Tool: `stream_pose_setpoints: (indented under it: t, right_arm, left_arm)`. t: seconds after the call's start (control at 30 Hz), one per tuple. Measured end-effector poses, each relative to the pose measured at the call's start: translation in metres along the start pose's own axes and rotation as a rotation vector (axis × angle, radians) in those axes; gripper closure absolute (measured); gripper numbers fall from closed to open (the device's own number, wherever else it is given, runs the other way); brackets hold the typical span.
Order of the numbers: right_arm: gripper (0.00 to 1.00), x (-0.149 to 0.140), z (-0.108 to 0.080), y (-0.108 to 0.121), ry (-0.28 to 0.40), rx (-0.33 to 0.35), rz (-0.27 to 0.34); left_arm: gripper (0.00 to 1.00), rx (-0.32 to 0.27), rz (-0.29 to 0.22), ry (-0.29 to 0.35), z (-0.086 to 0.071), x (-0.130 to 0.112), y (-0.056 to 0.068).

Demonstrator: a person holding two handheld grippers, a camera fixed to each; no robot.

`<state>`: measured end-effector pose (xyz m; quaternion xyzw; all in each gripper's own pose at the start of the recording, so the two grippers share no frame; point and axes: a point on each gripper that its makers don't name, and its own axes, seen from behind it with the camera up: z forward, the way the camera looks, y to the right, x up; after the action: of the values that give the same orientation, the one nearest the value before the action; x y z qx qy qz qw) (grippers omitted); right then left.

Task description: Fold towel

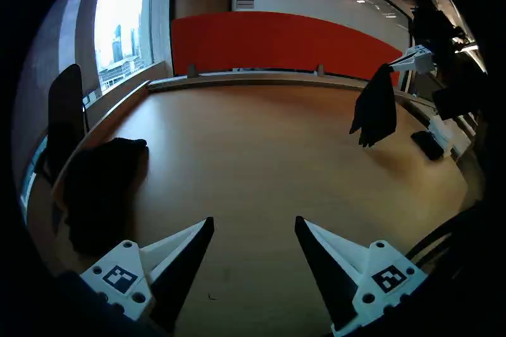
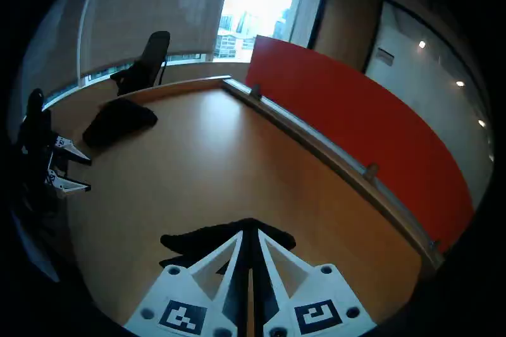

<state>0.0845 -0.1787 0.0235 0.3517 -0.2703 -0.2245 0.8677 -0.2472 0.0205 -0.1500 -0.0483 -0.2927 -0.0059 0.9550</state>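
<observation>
Right gripper (image 2: pixel 251 232) clamped on towel (image 1: pixel 374 106), hung by single pinch above table (image 1: pixel 253 147). Left gripper (image 1: pixel 253 220) spread, empty. Risk: towel bunched when lowered; slipped if pinch shallow.

Wooden desk (image 1: pixel 253 147) with a red partition (image 1: pixel 284 43) standing along its far edge.
A dark heap of cloth (image 1: pixel 104 179) lies crumpled on the desk near its window-side edge, apart from the partition, on smooth brown wood.
</observation>
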Motion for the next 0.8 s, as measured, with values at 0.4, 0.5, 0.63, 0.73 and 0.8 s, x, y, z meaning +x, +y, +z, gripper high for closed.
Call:
stream_pose_setpoints:
  t: [0.4,0.5,0.63,0.73,0.8]
  right_arm:
    - [0.98,-0.03,-0.026,0.05,-0.034,-0.066,0.049]
    - [0.98,-0.039,-0.033,0.063,-0.043,-0.085,0.067]
    - [0.98,-0.052,-0.042,0.08,-0.061,-0.107,0.087]
    - [0.98,-0.062,-0.049,0.093,-0.076,-0.124,0.096]
    - [0.98,-0.069,-0.054,0.102,-0.088,-0.137,0.099]
  left_arm:
    - [0.05,-0.009,0.011,-0.006,0.005,0.0,0.007]
    - [0.05,-0.013,0.016,-0.01,0.006,0.0,0.01]
    - [0.05,-0.018,0.021,-0.016,0.008,0.002,0.012]
    - [0.05,-0.021,0.025,-0.018,0.009,0.003,0.014]
    - [0.05,-0.021,0.027,-0.02,0.011,0.004,0.014]
